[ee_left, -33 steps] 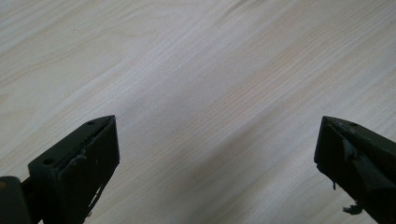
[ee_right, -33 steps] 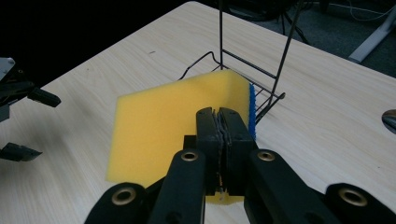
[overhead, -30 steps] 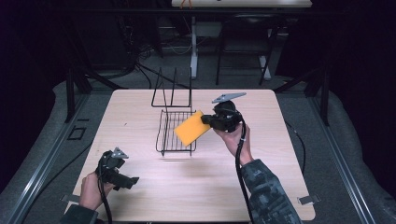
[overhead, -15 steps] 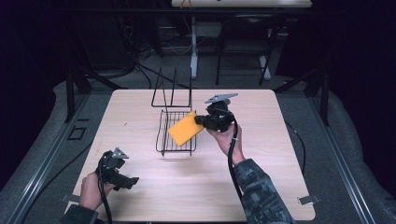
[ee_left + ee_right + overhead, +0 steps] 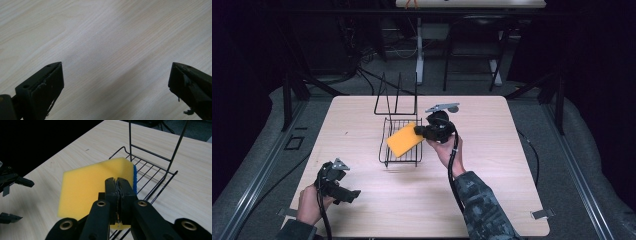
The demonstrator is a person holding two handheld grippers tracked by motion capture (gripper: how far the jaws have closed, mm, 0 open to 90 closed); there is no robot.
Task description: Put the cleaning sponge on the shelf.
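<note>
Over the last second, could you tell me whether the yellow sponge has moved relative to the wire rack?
Yes. The sponge, held by the right gripper, has shifted toward the person's left, further over the wire rack.

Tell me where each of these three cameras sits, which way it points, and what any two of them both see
High view: above the person's side, looking forward and down on the table; both forearms enter from below.
Left gripper view: rides the left gripper, facing bare tabletop between its wide-apart jaws.
Right gripper view: rides the right gripper, facing the yellow sponge it clamps above the wire rack.
Shared: high and right gripper views both show sponge, rack and left gripper.
</note>
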